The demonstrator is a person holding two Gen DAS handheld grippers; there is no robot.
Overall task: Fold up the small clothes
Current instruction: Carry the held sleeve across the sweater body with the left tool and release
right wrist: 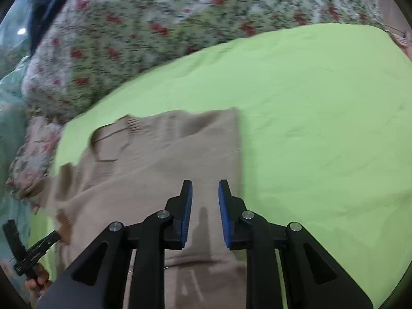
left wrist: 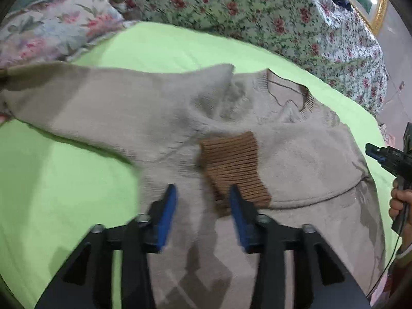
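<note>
No legible text or labels anywhere.

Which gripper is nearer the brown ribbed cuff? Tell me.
Left. The left gripper hangs open right at the brown ribbed cuff's near end; the right gripper, also open, hovers farther along the sweater.

- Left black plastic tongs point(left wrist: 203, 193): two angular arms, each tipped with a blue ribbed pad point(left wrist: 168, 213), with round silver screws point(left wrist: 143, 217) at the pivots and triangular cut-outs in the outer links.
- Right black plastic tongs point(right wrist: 205, 189): the same build, with blue ribbed pads point(right wrist: 188, 211) and shiny silver screw heads point(right wrist: 163, 214).
- A hand point(left wrist: 399, 203) wraps a black handle, a thin dark cable point(left wrist: 391, 257) trailing below it.
</note>
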